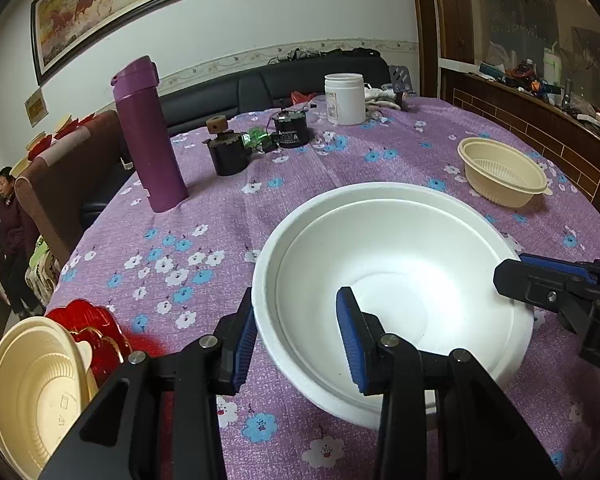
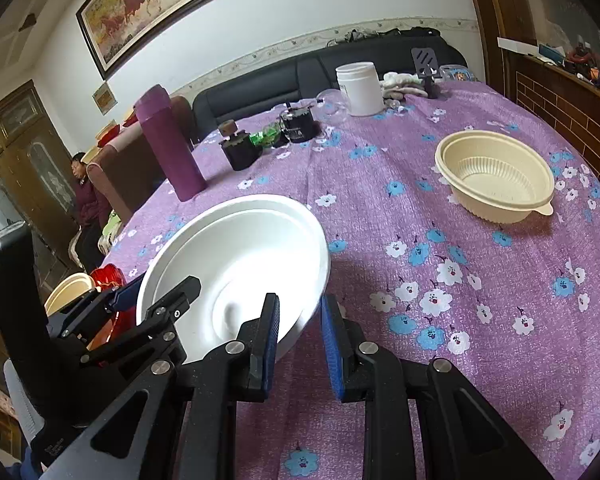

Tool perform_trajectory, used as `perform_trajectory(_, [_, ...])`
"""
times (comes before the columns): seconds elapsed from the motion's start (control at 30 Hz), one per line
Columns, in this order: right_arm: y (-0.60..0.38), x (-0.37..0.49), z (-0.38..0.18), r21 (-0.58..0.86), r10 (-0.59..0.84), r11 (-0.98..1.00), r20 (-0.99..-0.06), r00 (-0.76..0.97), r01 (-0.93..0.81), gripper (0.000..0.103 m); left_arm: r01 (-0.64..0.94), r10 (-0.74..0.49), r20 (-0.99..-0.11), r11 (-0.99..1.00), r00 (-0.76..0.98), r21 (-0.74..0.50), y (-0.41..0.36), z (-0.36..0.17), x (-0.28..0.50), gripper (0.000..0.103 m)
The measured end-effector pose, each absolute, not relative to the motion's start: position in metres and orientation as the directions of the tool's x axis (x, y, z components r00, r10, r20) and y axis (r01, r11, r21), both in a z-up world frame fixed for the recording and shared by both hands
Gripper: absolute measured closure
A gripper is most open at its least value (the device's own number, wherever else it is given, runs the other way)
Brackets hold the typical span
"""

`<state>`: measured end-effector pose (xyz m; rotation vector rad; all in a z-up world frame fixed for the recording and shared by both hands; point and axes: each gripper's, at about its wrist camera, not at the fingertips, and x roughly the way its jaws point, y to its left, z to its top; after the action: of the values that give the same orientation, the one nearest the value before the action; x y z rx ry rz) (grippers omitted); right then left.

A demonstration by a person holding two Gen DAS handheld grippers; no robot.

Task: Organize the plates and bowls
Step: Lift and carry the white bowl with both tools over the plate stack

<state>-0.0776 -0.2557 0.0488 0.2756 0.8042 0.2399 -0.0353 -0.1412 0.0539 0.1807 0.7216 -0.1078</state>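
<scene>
A white foam bowl [image 1: 400, 260] [image 2: 236, 248], seemingly two nested, sits at the near middle of the purple flowered tablecloth [image 1: 220, 216]. My left gripper [image 1: 296, 294] [image 2: 160, 286] straddles its near-left rim, one pad outside and one inside, with a clear gap to the inner wall; it is open. My right gripper [image 2: 300, 299] [image 1: 508, 270] is shut on the bowl's right rim, which looks slightly tilted. A cream plastic bowl [image 1: 500, 176] [image 2: 496, 176] stands alone at the far right. Another cream bowl [image 1: 32, 384] rests on red plates [image 1: 84, 320] at the near left.
A tall purple flask [image 1: 148, 136] stands behind the white bowl to the left. Small black pots [image 1: 228, 156] and a white jar [image 1: 344, 98] stand at the far side. A sofa and a seated person [image 1: 8, 216] are beyond the table's left edge.
</scene>
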Motion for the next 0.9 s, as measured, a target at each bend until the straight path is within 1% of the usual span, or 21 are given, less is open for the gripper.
perform_trajectory(0.3, [-0.258,-0.067,0.038,0.335,0.312,0.938,-0.707,0.635,-0.088,0.079,0.176,-0.052,-0.714,0.979,0.698,0.101,-0.138,0.041,-0.022,0.065])
perform_trajectory(0.37, [-0.258,-0.066,0.037,0.335,0.31,0.939,-0.713,0.629,-0.083,0.079,0.175,-0.048,-0.715,0.979,0.698,0.105,-0.137,0.039,-0.021,0.069])
perform_trajectory(0.43, [-0.257,-0.065,0.035,0.327,0.305,0.941,-0.718,0.626,-0.084,0.079,0.168,-0.032,-0.706,0.978,0.707,0.124,-0.137,0.038,-0.022,0.079])
perform_trajectory(0.53, [-0.256,-0.065,0.031,0.312,0.288,0.947,-0.727,0.624,-0.074,0.081,0.165,-0.033,-0.702,0.979,0.712,0.121,-0.134,0.04,-0.023,0.087])
perform_trajectory(0.9, [-0.251,-0.081,0.044,0.283,0.264,0.956,-0.711,0.652,-0.079,0.083,0.161,-0.049,-0.67,0.981,0.741,0.107,-0.127,0.054,-0.038,0.088])
